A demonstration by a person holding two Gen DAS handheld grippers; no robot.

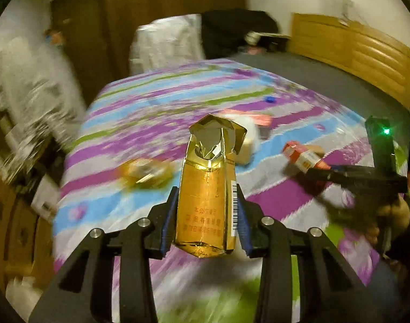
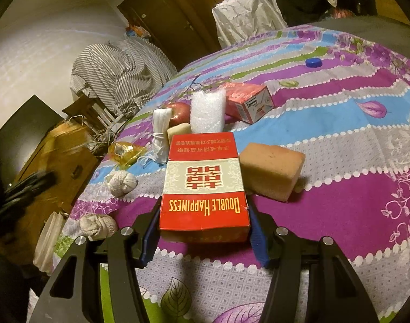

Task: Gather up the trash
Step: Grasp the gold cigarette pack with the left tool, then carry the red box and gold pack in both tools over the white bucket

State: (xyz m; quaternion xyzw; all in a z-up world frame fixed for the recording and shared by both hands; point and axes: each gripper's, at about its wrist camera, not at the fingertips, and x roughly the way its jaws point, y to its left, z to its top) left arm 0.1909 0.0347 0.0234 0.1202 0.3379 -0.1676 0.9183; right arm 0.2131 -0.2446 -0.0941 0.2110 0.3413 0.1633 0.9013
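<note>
My left gripper (image 1: pixel 206 202) is shut on a gold cigarette pack (image 1: pixel 206 196) with a torn-open top, held above the striped bedspread (image 1: pixel 151 107). My right gripper (image 2: pixel 203 215) is shut on a red and white Double Happiness cigarette box (image 2: pixel 203 185); it also shows in the left wrist view (image 1: pixel 303 157), held at the right. A crumpled gold wrapper (image 2: pixel 125 152) lies at the bed's left edge, blurred in the left wrist view (image 1: pixel 143 172). Two crumpled tissue balls (image 2: pixel 122 183) (image 2: pixel 98 226) lie left of my right gripper.
On the bedspread (image 2: pixel 339 140) lie a tan sponge block (image 2: pixel 272 172), a red carton (image 2: pixel 249 102), a bubble-wrap roll (image 2: pixel 207 113), a white cloth bundle (image 2: pixel 160 134), an apple (image 2: pixel 179 113) and a blue bottle cap (image 2: pixel 313 62). A wooden headboard (image 1: pixel 353 53) stands at the right.
</note>
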